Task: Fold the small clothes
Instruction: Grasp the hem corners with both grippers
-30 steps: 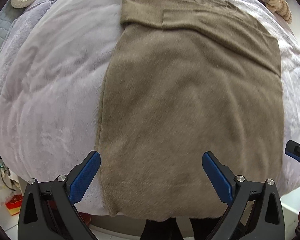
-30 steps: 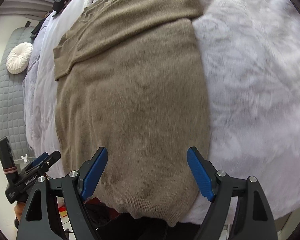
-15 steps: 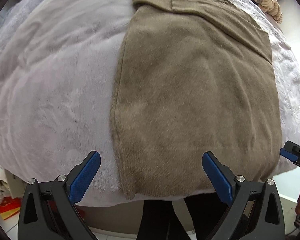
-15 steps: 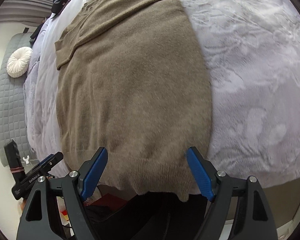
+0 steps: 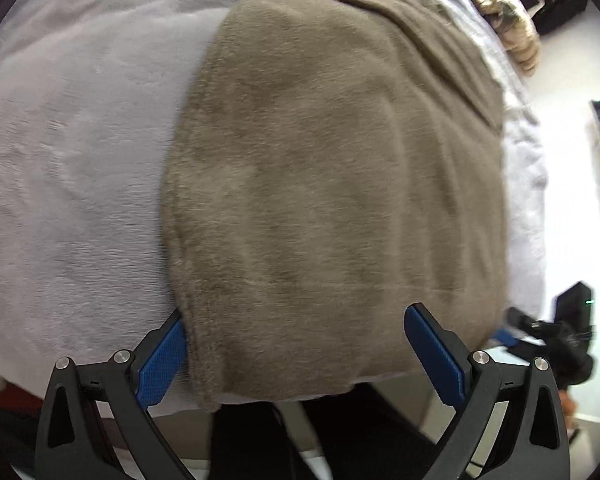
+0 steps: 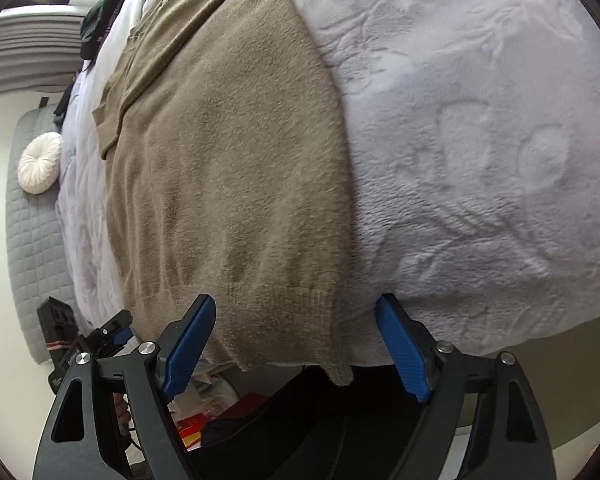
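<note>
brown sweater [image 5: 332, 184] flat on pale blanket [image 6: 480, 152], left gripper [image 5: 296, 354] and right gripper [image 6: 296, 344] fingers spread at its hem, holding nothing

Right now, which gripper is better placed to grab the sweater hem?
Right gripper, probably: it is open, with the ribbed hem corner of the sweater between its fingers. The open left gripper frames the other corner, blurred.

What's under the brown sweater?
The brown sweater lies on a fluffy pale blanket, which shows all around it. Whatever is beneath its middle is covered, so I can't tell.
</note>
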Tool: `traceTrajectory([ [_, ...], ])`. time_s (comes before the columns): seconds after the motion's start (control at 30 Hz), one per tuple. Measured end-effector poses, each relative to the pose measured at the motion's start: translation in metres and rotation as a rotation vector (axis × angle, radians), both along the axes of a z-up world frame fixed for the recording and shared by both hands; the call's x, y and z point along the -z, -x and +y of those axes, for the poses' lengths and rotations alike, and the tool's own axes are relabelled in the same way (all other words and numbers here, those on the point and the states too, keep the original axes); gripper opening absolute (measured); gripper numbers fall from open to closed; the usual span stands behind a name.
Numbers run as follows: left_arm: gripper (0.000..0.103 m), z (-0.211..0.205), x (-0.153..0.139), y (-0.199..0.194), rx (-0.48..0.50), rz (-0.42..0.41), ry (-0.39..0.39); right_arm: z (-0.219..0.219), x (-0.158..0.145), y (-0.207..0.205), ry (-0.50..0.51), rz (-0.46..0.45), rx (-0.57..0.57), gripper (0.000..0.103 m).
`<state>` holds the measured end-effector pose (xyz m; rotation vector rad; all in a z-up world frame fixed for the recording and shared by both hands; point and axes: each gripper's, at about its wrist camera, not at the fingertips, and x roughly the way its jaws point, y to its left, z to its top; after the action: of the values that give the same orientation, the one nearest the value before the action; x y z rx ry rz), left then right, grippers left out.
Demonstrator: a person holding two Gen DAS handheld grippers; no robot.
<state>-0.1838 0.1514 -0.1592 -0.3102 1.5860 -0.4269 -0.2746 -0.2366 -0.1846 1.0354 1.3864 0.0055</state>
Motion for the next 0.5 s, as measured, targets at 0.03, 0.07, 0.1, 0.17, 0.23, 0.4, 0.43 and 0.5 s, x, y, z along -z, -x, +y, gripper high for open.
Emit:
traceTrajectory([
  [0.03,0.102,0.000,0.000,-0.001,-0.001,0.002,0.018,0.002,-0.001,0.001,-0.031,-0.024,0.002,0.085],
  [0.07,0.102,0.001,0.000,-0.002,0.002,0.004,0.032,0.004,-0.002,0.001,-0.054,-0.042,0.003,0.085],
  [0.1,0.102,0.002,0.001,-0.001,0.007,0.008,0.039,0.006,-0.003,0.002,-0.068,-0.057,-0.001,0.085],
  [0.17,0.102,0.005,0.007,0.000,0.014,0.028,0.051,0.010,0.000,0.003,-0.067,-0.061,-0.008,0.085],
  [0.23,0.102,0.007,0.011,-0.001,0.018,0.036,0.055,0.012,0.006,0.004,-0.074,-0.044,0.009,0.085],
  [0.4,0.100,0.007,0.006,0.002,0.030,0.024,0.061,0.008,0.004,0.008,-0.144,-0.092,0.083,0.085],
  [0.43,0.096,0.009,0.005,0.002,0.028,0.022,0.060,0.006,0.005,0.009,-0.164,-0.103,0.098,0.085],
  [0.5,0.091,0.014,0.005,0.003,0.011,0.023,0.060,0.004,0.008,0.012,-0.183,-0.107,0.123,0.084],
])
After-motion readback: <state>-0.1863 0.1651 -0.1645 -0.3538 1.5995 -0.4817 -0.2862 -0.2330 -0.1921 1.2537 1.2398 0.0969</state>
